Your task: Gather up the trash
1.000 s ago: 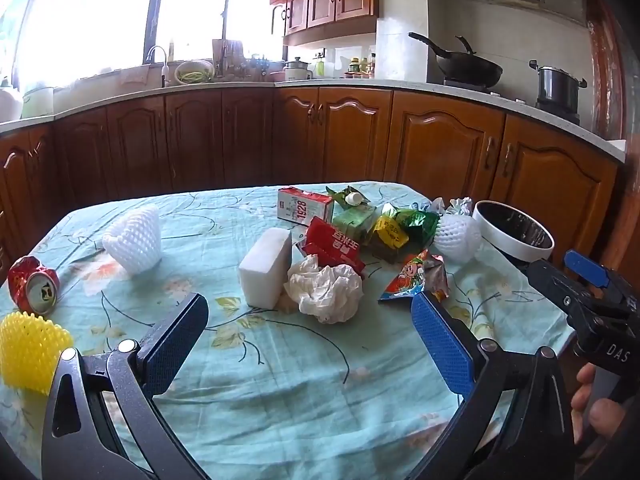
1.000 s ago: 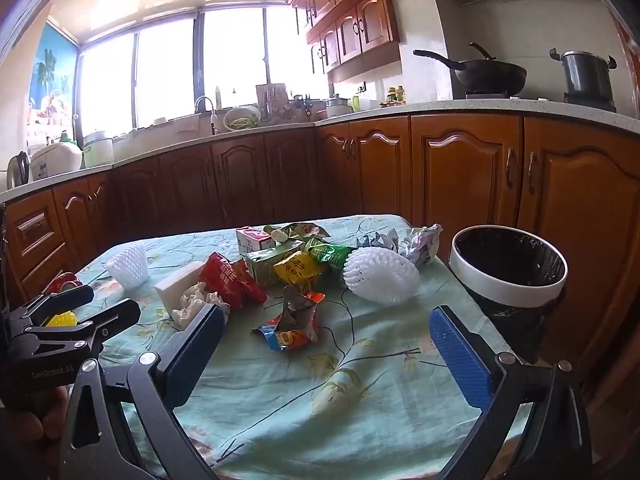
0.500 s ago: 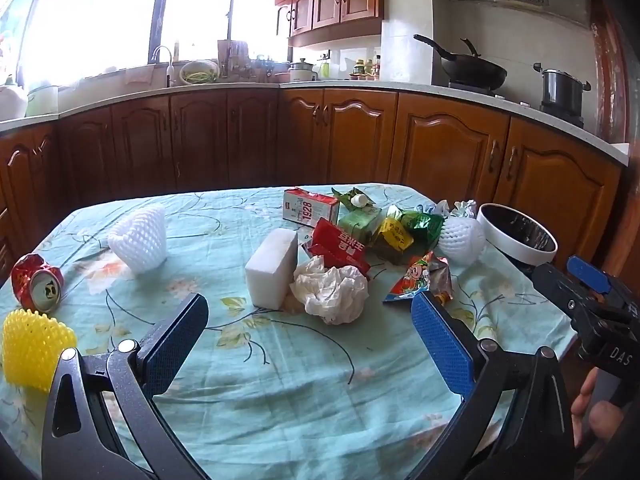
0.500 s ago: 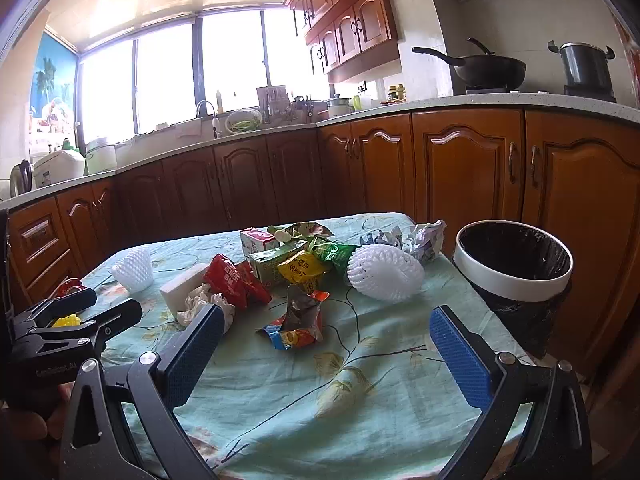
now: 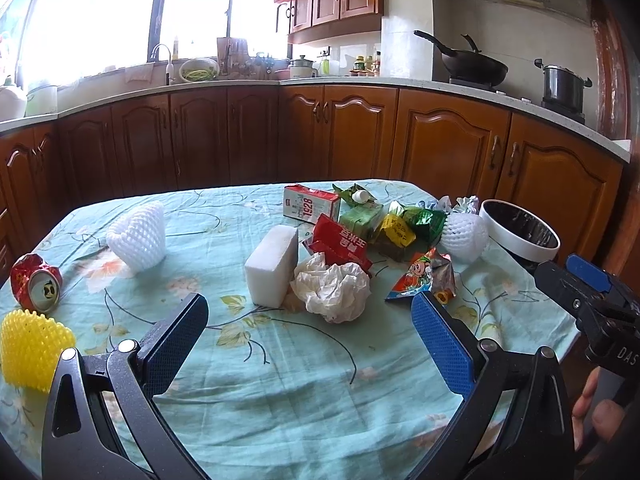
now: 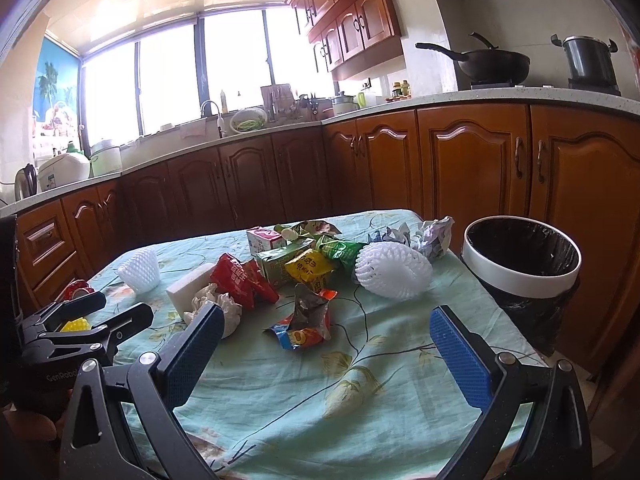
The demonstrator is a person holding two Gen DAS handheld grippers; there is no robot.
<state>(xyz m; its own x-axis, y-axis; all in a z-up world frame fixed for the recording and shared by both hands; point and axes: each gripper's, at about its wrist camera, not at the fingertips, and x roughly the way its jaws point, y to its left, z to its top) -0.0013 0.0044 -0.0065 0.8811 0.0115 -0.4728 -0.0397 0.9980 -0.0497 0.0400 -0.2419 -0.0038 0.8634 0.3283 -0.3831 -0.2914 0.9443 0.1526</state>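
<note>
Trash lies on a table with a teal floral cloth [image 5: 280, 360]: a crumpled tissue [image 5: 332, 288], a white foam block [image 5: 272, 268], a red wrapper [image 5: 340, 242], a cartoon snack wrapper [image 5: 424, 276], a milk carton [image 5: 310, 206], a crushed red can [image 5: 36, 284], and white [image 5: 138, 236] and yellow [image 5: 30, 350] foam nets. A white-rimmed bin with a black liner [image 6: 520, 260] stands off the table's right edge. My left gripper [image 5: 310, 332] is open and empty over the near cloth. My right gripper [image 6: 324, 344] is open and empty, near the snack wrapper [image 6: 304, 320].
Wooden kitchen cabinets [image 5: 440, 148] run behind the table, with a wok [image 5: 472, 66] and pot [image 5: 564, 86] on the counter. A white foam net [image 6: 394, 276] and crumpled paper [image 6: 434, 236] lie near the bin. Each gripper shows in the other's view.
Both grippers have drifted slightly; the views have tilted up a little. Both stay open and empty. Nothing on the table has moved.
</note>
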